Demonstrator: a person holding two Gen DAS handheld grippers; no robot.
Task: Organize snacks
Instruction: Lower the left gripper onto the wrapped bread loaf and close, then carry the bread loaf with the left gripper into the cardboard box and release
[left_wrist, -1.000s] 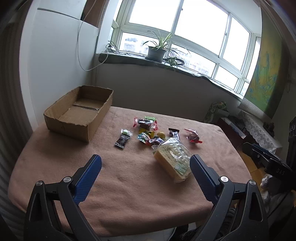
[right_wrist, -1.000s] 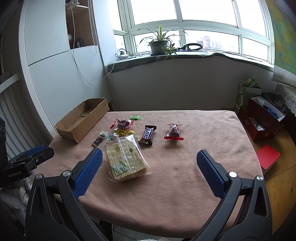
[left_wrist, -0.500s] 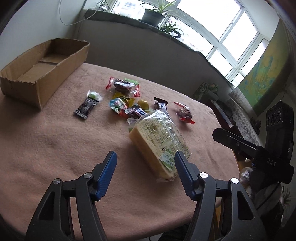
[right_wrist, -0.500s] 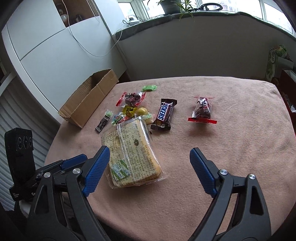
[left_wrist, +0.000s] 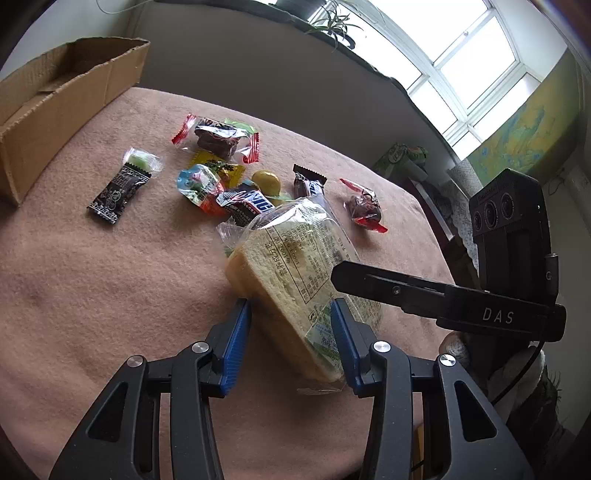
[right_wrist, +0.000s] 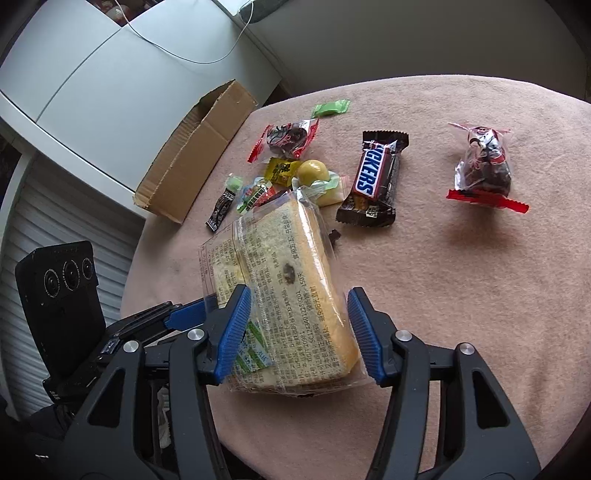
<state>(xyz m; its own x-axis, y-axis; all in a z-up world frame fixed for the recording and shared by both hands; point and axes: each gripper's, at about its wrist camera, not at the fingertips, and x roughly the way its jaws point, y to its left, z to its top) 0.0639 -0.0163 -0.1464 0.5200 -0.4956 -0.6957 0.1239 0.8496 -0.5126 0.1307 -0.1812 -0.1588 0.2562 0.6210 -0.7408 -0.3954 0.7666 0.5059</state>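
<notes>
A clear-wrapped loaf of sliced bread (left_wrist: 295, 266) lies on the pink tablecloth; it also shows in the right wrist view (right_wrist: 288, 295). My left gripper (left_wrist: 290, 325) straddles its near end, jaws narrowed close to its sides. My right gripper (right_wrist: 297, 306) straddles the same end, jaws close around it. Whether either presses the pack I cannot tell. Behind lie a Snickers bar (right_wrist: 373, 177), a yellow ball (right_wrist: 312, 171), red-edged cake packs (right_wrist: 484, 168) (left_wrist: 218, 138), a black sachet (left_wrist: 118, 188) and small candies.
An open cardboard box (left_wrist: 48, 103) stands at the table's far left; it also shows in the right wrist view (right_wrist: 195, 147). The right gripper's black body (left_wrist: 461, 299) crosses the left wrist view. White cabinets stand left, a window sill behind.
Both grippers have moved forward and down to the bread loaf, and both jaws have narrowed from wide open to close around its near end.
</notes>
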